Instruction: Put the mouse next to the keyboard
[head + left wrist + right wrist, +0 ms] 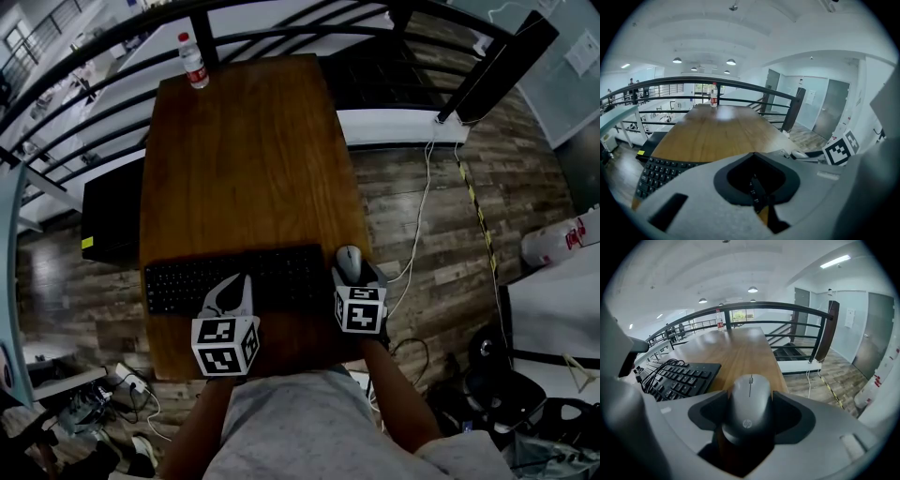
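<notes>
A grey mouse (pixel 349 262) (pixel 750 404) sits just right of the black keyboard (pixel 234 278) (pixel 677 376) near the wooden table's (pixel 244 159) right edge. My right gripper (pixel 354 277) (pixel 750 430) is shut on the mouse, its jaws pressing on both sides of it. My left gripper (pixel 234 291) (pixel 761 201) hovers over the keyboard's (pixel 658 171) middle, shut with nothing in it. A black cable (pixel 661 369) lies looped over the keys.
A water bottle (pixel 193 61) (pixel 713 94) stands at the table's far left corner. A black railing (pixel 281 23) runs behind the table. A white cable (pixel 422 206) trails on the floor at right, and a black box (pixel 111 211) stands left of the table.
</notes>
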The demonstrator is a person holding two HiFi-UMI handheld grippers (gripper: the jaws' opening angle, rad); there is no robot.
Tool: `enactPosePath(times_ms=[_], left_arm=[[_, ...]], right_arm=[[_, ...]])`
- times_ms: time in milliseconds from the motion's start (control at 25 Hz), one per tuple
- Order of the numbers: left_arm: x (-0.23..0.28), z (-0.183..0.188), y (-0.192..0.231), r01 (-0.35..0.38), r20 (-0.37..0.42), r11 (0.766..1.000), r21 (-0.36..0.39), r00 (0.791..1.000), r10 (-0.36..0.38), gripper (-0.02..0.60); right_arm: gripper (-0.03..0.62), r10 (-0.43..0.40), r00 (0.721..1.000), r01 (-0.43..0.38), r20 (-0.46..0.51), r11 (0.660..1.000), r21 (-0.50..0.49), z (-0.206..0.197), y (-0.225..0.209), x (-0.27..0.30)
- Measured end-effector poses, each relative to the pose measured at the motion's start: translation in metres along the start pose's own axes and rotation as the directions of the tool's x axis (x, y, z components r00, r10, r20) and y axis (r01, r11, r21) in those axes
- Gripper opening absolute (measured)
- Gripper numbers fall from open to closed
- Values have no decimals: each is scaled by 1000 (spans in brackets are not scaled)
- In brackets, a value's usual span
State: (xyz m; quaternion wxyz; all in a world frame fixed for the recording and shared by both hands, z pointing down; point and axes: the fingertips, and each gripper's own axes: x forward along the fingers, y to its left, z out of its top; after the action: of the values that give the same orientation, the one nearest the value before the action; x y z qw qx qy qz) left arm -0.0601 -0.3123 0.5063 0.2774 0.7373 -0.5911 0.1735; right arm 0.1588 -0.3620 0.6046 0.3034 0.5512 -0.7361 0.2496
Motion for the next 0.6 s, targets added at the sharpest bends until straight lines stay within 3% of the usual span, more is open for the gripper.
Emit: enactPosePath(times_ms=[400,600], left_arm=[[-5,1,-2,-3,12,1000,0,1000,3,-6],[-9,5,-3,2,29,1000,4,1000,-2,-6]], right_arm=[[302,8,1000,-8,28,1000,16,9,-1,-7],[268,23,998,-23,63,1000,4,22,3,-20]])
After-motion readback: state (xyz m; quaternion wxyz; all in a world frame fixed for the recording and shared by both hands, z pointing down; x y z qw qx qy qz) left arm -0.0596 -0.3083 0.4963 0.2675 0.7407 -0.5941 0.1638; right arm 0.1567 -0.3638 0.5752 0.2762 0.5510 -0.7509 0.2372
